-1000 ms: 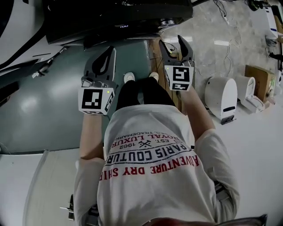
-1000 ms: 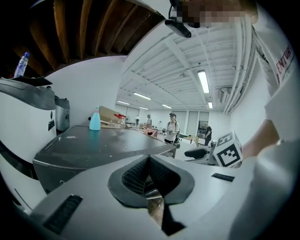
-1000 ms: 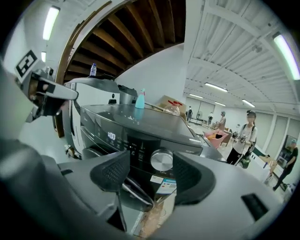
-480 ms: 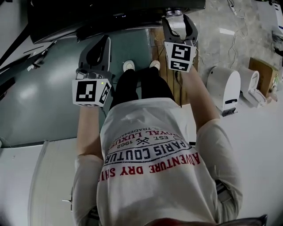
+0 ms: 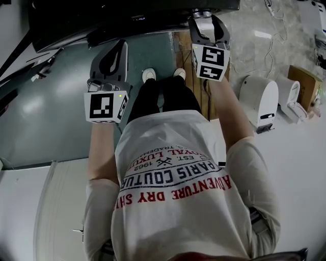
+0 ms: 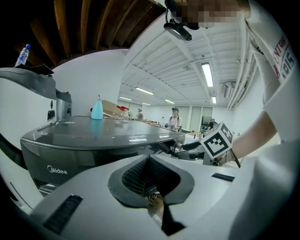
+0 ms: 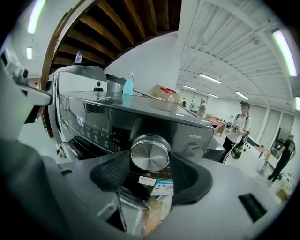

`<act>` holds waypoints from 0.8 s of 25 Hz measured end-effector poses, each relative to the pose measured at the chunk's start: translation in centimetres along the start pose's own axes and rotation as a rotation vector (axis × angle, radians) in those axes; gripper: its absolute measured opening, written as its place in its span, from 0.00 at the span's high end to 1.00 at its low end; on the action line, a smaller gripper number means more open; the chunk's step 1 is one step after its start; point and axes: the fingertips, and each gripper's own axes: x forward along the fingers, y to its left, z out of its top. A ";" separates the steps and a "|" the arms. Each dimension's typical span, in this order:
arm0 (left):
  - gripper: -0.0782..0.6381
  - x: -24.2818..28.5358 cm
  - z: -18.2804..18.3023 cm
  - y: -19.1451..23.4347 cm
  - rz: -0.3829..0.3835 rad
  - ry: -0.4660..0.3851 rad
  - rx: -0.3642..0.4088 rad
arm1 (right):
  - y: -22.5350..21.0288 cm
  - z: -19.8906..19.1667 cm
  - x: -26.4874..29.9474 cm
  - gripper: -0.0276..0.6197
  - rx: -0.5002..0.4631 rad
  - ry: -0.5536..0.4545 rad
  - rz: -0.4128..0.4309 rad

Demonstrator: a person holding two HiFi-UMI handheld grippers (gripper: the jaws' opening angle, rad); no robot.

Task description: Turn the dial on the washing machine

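Note:
The dark grey washing machine (image 5: 127,15) fills the top of the head view, and its round silver dial (image 5: 204,14) sits at the front right. My right gripper (image 5: 208,19) is open at the dial, one finger on each side. In the right gripper view the dial (image 7: 150,152) sits squarely between the two black pads (image 7: 110,171), and I cannot tell whether they touch its rim. My left gripper (image 5: 121,46) hangs shut and empty in front of the machine's left half. Its jaws meet at the tips in the left gripper view (image 6: 149,158).
A blue spray bottle (image 6: 97,108) stands on top of the machine. White floor appliances (image 5: 260,109) and a cardboard box (image 5: 300,92) sit to the right. The person's shoes (image 5: 148,75) stand close to the machine's front. People stand far off (image 7: 241,126).
My right gripper has moved forward to the machine, bringing its jaws around the dial. The left gripper has barely shifted.

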 end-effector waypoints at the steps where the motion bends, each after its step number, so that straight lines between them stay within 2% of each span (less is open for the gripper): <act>1: 0.87 0.0 0.1 -0.1 -0.003 -0.005 0.004 | -0.2 -0.1 0.0 0.52 0.032 0.000 0.017; 7: 0.87 0.6 0.2 -0.8 -0.012 -0.010 0.013 | -0.5 -0.4 0.2 0.52 0.284 0.006 0.146; 12: 0.87 0.5 0.4 -1.3 -0.009 -0.012 0.010 | -0.7 -0.4 0.2 0.52 0.338 -0.016 0.175; 14: 0.87 0.3 0.3 -1.1 -0.001 -0.011 0.009 | -0.7 -0.2 0.0 0.52 0.313 -0.033 0.148; 18: 0.87 0.2 0.3 -1.0 0.011 -0.012 0.005 | -1.0 0.4 -0.8 0.49 0.107 -0.076 0.019; 20: 0.87 0.1 0.1 -0.9 0.015 -0.009 0.004 | -0.8 0.5 -0.8 0.48 0.022 -0.076 -0.009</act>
